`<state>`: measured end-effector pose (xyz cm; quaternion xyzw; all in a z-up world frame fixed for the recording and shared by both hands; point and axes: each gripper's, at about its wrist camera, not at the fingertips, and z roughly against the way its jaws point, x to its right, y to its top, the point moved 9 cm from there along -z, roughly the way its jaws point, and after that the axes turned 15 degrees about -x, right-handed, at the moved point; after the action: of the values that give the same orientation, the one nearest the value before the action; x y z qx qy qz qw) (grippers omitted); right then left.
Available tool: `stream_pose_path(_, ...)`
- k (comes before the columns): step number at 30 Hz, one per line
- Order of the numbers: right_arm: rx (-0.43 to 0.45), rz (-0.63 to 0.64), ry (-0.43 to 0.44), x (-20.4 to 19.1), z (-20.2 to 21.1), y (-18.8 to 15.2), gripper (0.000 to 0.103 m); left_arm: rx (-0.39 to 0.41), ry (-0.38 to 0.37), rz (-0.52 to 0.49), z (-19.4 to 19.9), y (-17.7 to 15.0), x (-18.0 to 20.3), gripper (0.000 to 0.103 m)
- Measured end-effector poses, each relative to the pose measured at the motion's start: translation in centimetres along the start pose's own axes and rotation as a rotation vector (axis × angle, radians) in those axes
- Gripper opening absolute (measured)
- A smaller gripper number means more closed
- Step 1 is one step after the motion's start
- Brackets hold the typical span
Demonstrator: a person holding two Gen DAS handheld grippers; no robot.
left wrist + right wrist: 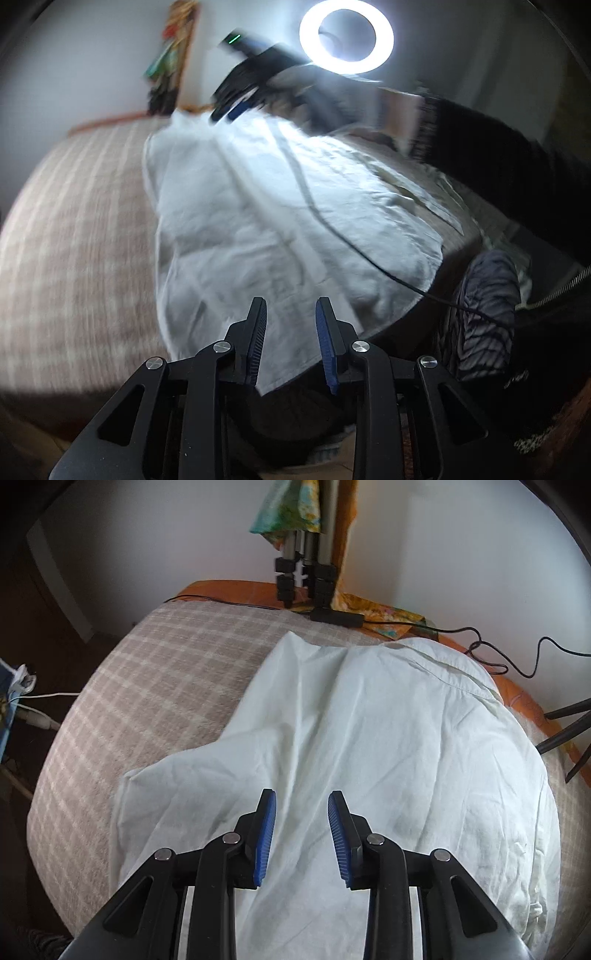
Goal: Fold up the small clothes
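A white shirt (369,720) lies spread on a checked beige cover (166,672), its collar toward the far right. My right gripper (302,797) hovers over the shirt's near part, jaws open, nothing between the pads. In the left wrist view the same white shirt (258,221) stretches away from me. My left gripper (291,306) stands open at the shirt's near edge. A corner of the cloth lies between its blue pads (327,343) without being pinched. The right gripper (236,99) shows blurred at the shirt's far end, held by an arm in a black sleeve (498,166).
A tripod (303,572) with a colourful cloth (288,509) stands at the far edge, black cables (491,653) beside it. More tripod legs (569,731) are at the right. A lit ring light (347,37) shines above. A dark striped cloth (484,314) hangs at the near right.
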<state>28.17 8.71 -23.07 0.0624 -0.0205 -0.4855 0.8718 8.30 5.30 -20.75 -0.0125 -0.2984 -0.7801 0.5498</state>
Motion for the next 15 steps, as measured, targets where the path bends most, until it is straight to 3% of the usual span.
stream_pose_path(3, 0.015, 0.086, 0.061, -3.5, 1.1, -0.9, 0.031, -0.058, -0.029, 0.087, -1.6, -0.9, -1.3, 0.026)
stream_pose_path(9, 0.005, 0.23, 0.1, -10.6, 0.6, -1.5, 0.033, -0.106, -0.043, 0.11, -3.4, -1.0, -0.9, 0.026)
stream_pose_path(11, -0.013, 0.248, 0.099, -11.9, -0.3, -1.6, 0.033, -0.106, 0.015, 0.112, -3.6, -1.0, -1.5, 0.026)
stream_pose_path(15, -0.024, 0.233, 0.068, -12.1, -1.5, -1.8, 0.034, -0.027, 0.113, 0.153, -1.7, -0.5, -3.6, 0.029)
